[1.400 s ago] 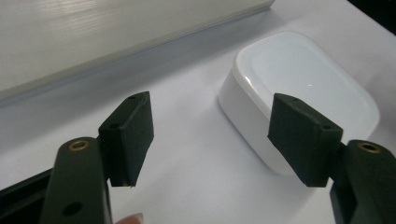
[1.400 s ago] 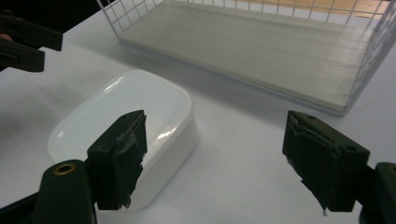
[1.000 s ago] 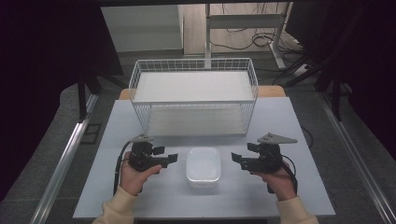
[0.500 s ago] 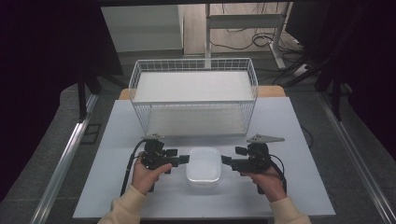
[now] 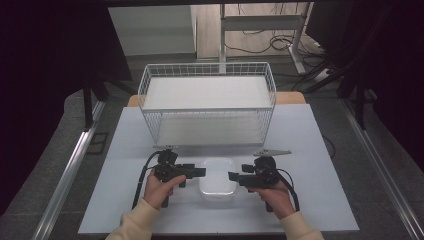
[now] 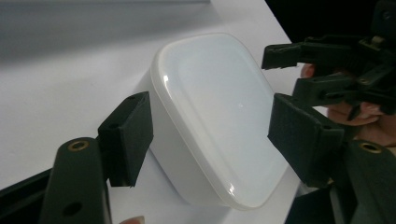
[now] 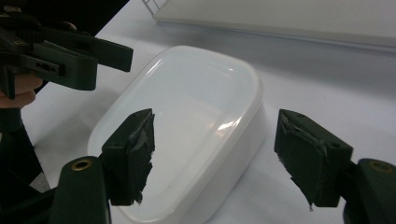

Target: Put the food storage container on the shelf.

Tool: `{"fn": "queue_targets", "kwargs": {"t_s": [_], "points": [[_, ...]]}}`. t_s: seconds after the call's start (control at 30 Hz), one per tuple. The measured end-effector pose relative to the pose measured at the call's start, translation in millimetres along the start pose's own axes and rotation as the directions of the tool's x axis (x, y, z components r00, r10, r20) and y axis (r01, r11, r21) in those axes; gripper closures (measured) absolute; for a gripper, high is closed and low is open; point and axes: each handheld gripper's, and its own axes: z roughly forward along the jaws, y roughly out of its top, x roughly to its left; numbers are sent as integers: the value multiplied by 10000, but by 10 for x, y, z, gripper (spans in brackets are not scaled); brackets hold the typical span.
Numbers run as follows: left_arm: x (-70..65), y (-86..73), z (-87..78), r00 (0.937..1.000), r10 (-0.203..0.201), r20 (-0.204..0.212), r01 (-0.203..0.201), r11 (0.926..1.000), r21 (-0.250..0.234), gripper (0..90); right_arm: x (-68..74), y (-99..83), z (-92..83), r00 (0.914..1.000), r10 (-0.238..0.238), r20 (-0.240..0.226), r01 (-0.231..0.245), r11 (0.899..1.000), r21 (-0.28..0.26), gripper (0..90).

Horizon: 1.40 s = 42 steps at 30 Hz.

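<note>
A white lidded plastic container (image 5: 217, 176) lies on the white table (image 5: 310, 135) between my two grippers. My left gripper (image 5: 200, 172) reaches in from the left, open, and its jaws straddle the container's (image 6: 215, 93) near end without the pads (image 6: 130, 135) pressing on it. From the right comes my right gripper (image 5: 234, 177), also open. Its jaws have just been closing, with the end of the container (image 7: 187, 107) between them and a gap left at the right pad (image 7: 308, 156). Each gripper view also shows the opposite gripper beyond the lid.
A white wire basket (image 5: 207, 109) with a white liner stands behind the container, across the back half of the table. Black cables trail from both grippers towards the front edge. Dark floor and metal rails flank the table.
Both hands have come inward and lower, from wide apart to either end of the container. The container has not moved.
</note>
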Motion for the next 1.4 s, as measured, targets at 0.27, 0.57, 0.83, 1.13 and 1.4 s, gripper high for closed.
{"fn": "queue_targets", "kwargs": {"t_s": [0.27, 0.57, 0.83, 1.13, 1.4], "points": [[61, -35, 112, 9994, -340, 107, 336, 9988, 349, 338, -18, -29, 56, 9995, 316, -43, -315, 9993, 203, 314], [40, -66, 168, 9998, -130, 158, 121, 9983, 573, 469, -43, -78, 130, 9945, 1002, -316, -984, 9936, 552, 391], [28, -93, 144, 9998, -217, -26, 218, 9985, 507, 579, -85, -97, 70, 9838, 1711, -527, -1689, 9847, 438, 566], [39, -139, 69, 9980, -438, 455, 432, 9990, 141, 682, -147, -140, -27, 9582, 2592, -1213, -2570, 9658, 337, 684], [-42, -170, 2, 9987, -144, 491, 145, 9999, -12, 735, -128, -174, -130, 9543, 2586, -1501, -2592, 9657, 158, 742]]}}
